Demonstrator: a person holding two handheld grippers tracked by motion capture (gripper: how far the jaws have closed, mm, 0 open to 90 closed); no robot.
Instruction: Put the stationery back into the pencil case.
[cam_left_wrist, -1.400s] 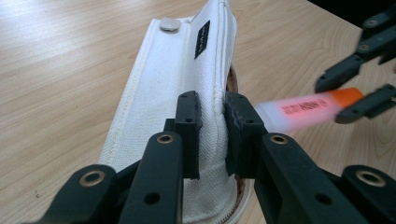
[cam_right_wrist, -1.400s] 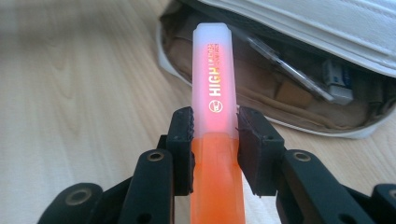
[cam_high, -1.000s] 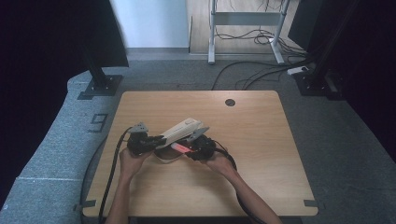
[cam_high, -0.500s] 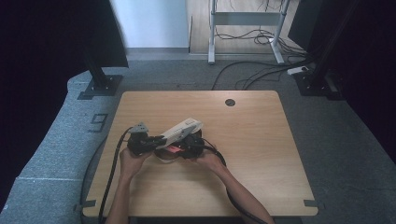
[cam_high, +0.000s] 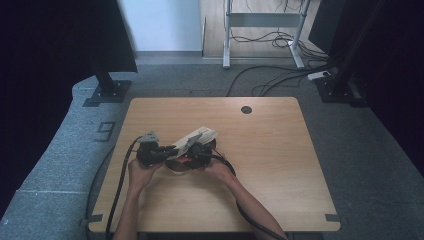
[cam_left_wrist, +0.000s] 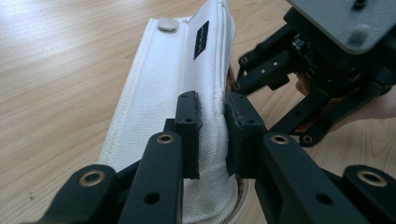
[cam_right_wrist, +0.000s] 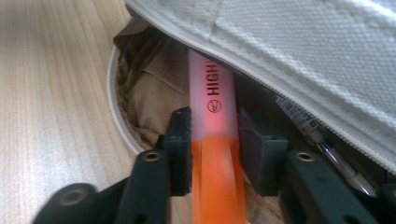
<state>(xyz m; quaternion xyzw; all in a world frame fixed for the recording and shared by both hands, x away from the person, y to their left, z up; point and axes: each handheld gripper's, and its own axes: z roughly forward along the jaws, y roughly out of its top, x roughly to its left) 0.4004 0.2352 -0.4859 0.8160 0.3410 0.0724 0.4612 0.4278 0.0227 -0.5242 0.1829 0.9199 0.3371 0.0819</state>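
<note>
Moved leftward, your right gripper (cam_right_wrist: 212, 154), its loosening pads flanking the highlighter (cam_right_wrist: 212, 140), points it lengthwise into the pencil case (cam_left_wrist: 177, 79) clamped by your left gripper (cam_left_wrist: 212, 135).

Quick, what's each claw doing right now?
Left gripper: shut on the white pencil case flap.
Right gripper: jaws just opening around the orange highlighter.

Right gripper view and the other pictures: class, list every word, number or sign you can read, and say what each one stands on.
"HIGH", cut off by the pouch flap, beside a small round mark too small to read: on the orange highlighter.
"9": on the grey floor mat left of the table.
Black label on the white pouch: too blurred to read.
Printed strip inside the pouch: too small to read.
</note>
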